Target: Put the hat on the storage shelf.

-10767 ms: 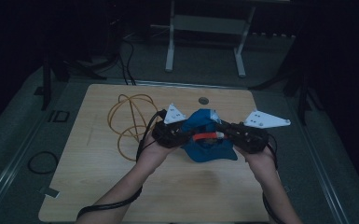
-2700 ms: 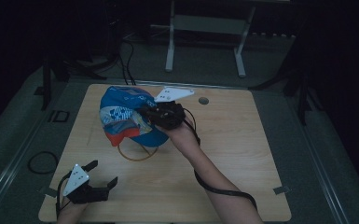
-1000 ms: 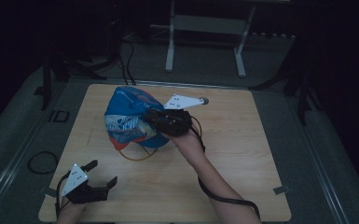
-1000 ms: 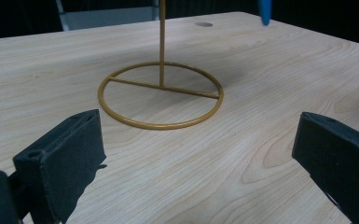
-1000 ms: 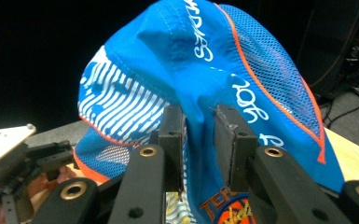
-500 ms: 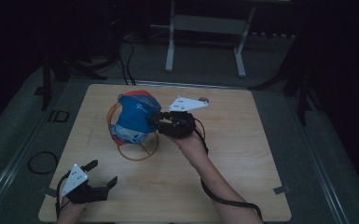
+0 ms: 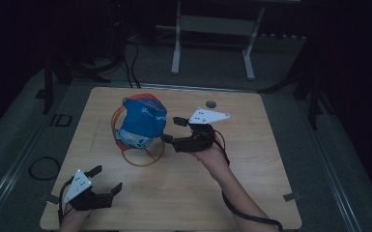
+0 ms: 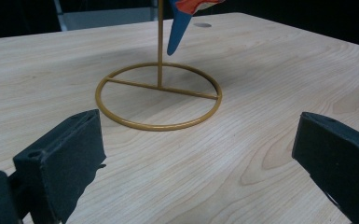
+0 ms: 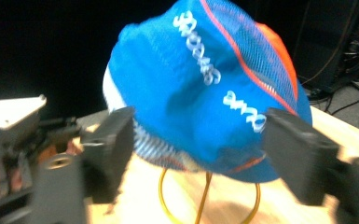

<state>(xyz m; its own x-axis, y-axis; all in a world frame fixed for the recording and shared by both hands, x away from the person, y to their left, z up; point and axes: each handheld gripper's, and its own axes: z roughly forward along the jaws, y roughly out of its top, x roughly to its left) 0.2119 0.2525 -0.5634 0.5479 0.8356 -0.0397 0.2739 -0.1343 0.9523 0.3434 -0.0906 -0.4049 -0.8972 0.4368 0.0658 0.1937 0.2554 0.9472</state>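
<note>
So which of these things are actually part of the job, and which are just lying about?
Part of the job:
blue cap
yellow wire stand
right tongs, open beside the cap

Just lying about:
left tongs, idle
black cable loop on the floor
metal frame behind the table

Setting reads as a lab or recording studio, not a home: one bare light-wood table (image 7: 270, 193) stands under a spot of light on grey carpet (image 7: 24, 140), with the room around it dark. Behind the table are the white metal legs of a stand (image 7: 212, 43), black cables (image 7: 130, 63) trailing over the floor, and equipment racks (image 9: 340, 42) with wiring.
</note>
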